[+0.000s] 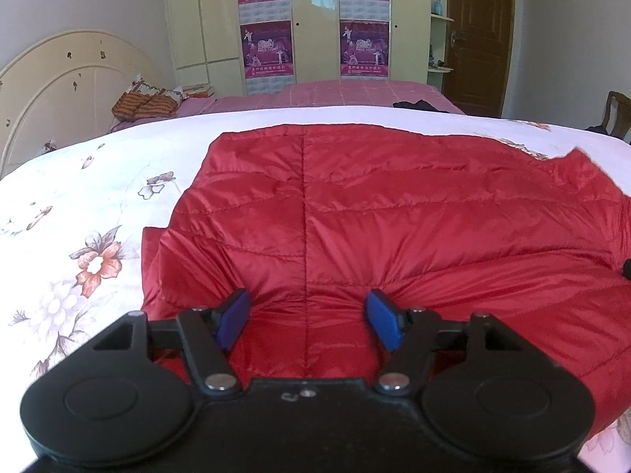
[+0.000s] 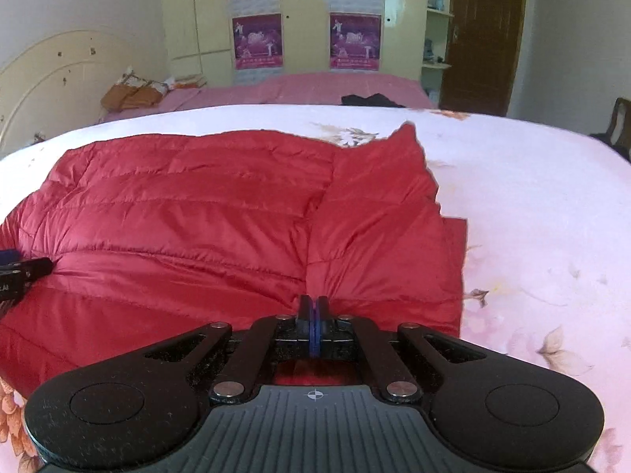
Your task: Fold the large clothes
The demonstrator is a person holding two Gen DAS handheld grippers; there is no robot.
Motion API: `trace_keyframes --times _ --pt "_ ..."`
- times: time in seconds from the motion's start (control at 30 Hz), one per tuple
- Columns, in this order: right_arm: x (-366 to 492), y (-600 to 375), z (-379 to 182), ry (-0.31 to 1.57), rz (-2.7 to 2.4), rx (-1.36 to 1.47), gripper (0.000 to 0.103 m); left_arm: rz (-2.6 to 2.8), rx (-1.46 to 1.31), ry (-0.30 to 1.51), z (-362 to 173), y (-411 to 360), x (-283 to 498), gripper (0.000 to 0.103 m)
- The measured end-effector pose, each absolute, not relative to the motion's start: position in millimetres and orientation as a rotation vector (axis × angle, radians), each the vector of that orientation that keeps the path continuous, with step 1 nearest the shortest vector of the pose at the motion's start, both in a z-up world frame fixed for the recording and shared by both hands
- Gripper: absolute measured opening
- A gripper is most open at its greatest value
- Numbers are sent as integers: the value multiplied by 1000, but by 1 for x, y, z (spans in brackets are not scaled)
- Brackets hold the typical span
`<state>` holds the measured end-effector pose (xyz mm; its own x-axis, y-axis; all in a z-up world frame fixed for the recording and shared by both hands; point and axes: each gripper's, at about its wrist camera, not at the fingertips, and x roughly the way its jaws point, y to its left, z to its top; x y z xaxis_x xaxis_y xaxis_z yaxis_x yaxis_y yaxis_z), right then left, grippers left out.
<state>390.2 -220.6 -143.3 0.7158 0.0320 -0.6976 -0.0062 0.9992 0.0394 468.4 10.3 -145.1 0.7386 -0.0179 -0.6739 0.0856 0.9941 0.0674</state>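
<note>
A red quilted puffer jacket (image 1: 355,216) lies spread on a white floral bedsheet (image 1: 79,205). My left gripper (image 1: 309,321) is open, its blue pads (image 1: 236,315) wide apart over the jacket's near fold, pressing into the fabric. In the right wrist view the same jacket (image 2: 197,216) fills the left and middle. My right gripper (image 2: 313,315) is shut on a pinch of the jacket's near edge, fabric bunching at the tips. The left gripper's finger shows at the left edge (image 2: 27,268).
The bedsheet (image 2: 552,216) extends bare to the right of the jacket. Behind are a pink plaid bed (image 1: 335,92) with a dark garment (image 1: 418,105), an orange bundle (image 1: 142,106), a cream headboard (image 1: 59,82), wardrobe with posters (image 1: 268,47), brown door (image 1: 479,35).
</note>
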Motion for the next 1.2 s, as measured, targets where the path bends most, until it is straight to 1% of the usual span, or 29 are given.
trace_keyframes --times 0.2,0.23,0.27,0.3,0.33,0.37,0.47,0.73,0.97,1.07,1.13,1.2 --pt "378 -223 -143 784 -33 -2 0 -72 101 737 -144 12 469 68" --pt "378 -223 -142 790 -40 0 9 -75 100 739 -142 13 469 68" --pt "377 -224 -140 792 -46 18 58 -78 97 741 -141 13 469 69" --pt "376 -225 -137 788 -45 40 97 -81 96 744 -139 14 469 69" --pt "373 -226 -136 765 -49 53 101 -83 95 746 -137 15 469 72" --pt "372 -225 -134 759 -47 55 103 -86 89 749 -134 17 468 76" --pt "363 -233 -126 706 -50 117 103 -93 48 747 -122 23 459 84" --pt "352 -259 -140 806 -77 244 103 -119 -112 794 -98 59 410 91" --pt "349 -274 -164 877 -62 363 103 -69 -297 871 -111 95 367 91" --pt "353 -273 -172 891 -47 446 103 -71 -450 909 -127 108 375 89" --pt "356 -273 -174 890 -32 511 103 -71 -560 895 -136 116 385 88" --pt "361 -271 -180 881 -22 560 102 -68 -631 868 -144 122 396 84"
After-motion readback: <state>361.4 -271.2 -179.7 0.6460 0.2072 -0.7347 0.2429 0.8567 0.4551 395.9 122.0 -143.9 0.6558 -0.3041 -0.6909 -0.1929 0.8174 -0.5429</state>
